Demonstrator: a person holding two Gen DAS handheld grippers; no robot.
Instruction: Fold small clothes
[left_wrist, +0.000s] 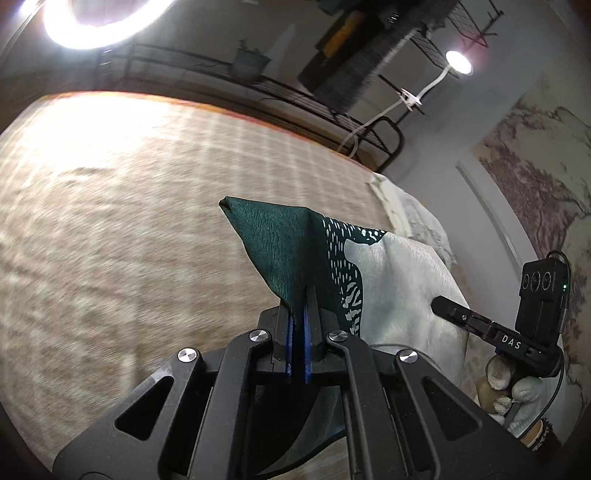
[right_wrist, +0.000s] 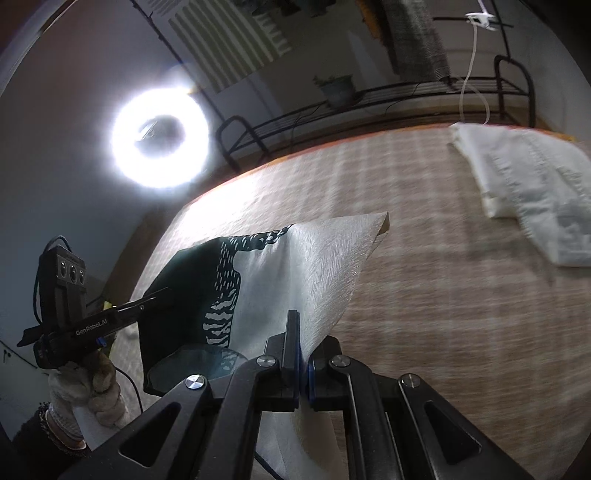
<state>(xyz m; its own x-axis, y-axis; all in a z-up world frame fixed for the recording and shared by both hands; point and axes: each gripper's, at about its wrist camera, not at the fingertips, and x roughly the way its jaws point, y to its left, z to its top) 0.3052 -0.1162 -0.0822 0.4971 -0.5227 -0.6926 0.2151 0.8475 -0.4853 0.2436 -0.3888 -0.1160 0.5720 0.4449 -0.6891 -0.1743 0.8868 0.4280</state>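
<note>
Two grippers, left gripper (left_wrist: 301, 295) and right gripper (right_wrist: 301, 332), each pinch the green-and-white cloth (left_wrist: 388, 280) held above the bed (left_wrist: 129, 221); next, probably, laying it flat to fold.

Beige checked mat (right_wrist: 443, 295) spreads ahead of both grippers; white folded cloth (right_wrist: 535, 199) lies on it, far right of right gripper (right_wrist: 301, 354).

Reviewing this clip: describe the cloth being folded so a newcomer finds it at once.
Over the wide beige checked surface, the cloth hangs lifted between the left gripper and the right gripper, each shut on an edge. Unlike the plain white fabric lying flat farther back, it is half dark green, half pale grey, with speckled markings.
</note>
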